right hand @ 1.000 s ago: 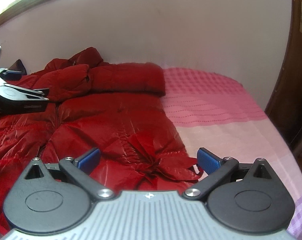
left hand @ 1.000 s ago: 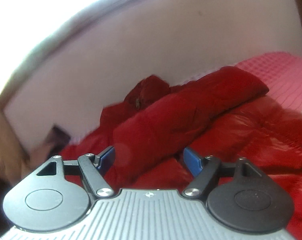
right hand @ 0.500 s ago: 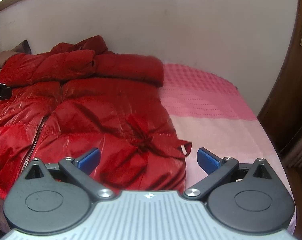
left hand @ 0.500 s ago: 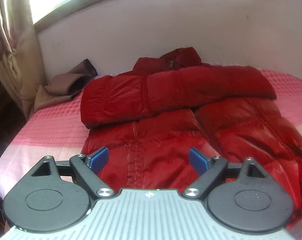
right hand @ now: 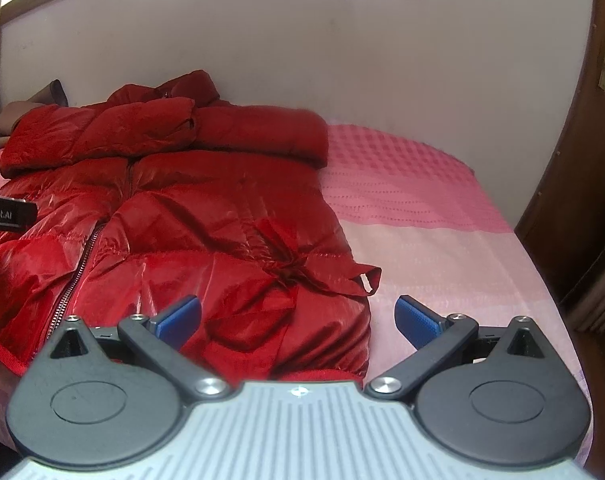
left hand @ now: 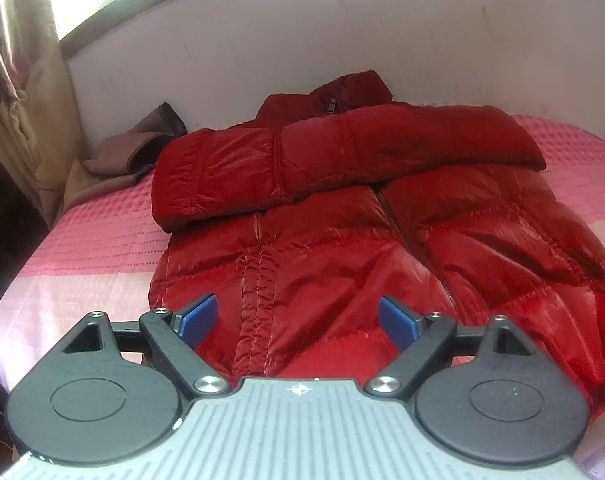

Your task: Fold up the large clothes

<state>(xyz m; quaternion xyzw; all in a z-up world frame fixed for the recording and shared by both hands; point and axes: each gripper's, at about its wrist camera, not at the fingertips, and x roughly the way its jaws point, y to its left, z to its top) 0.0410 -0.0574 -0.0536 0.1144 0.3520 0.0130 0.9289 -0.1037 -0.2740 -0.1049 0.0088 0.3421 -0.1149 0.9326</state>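
A shiny red puffer coat (left hand: pixel 342 248) lies flat on the pink bed, zip up, with both sleeves folded across the chest (left hand: pixel 342 152) and the collar toward the wall. It also shows in the right wrist view (right hand: pixel 206 216). My left gripper (left hand: pixel 296 318) is open and empty, hovering over the coat's lower left hem. My right gripper (right hand: pixel 298 318) is open and empty over the coat's lower right corner, near a loose belt tie (right hand: pixel 342 276). The left gripper's body (right hand: pixel 6 214) shows at the left edge of the right wrist view.
The pink checked bedspread (right hand: pixel 414 192) extends to the right of the coat. A brown garment (left hand: pixel 134 156) lies at the bed's far left corner by a curtain (left hand: pixel 18 80). A white wall runs behind the bed. A dark wooden door (right hand: pixel 582 160) stands on the right.
Both grippers have drawn back from the sleeves toward the foot of the bed. The left view swung from close over the folded sleeve to the whole coat. Both stay open.
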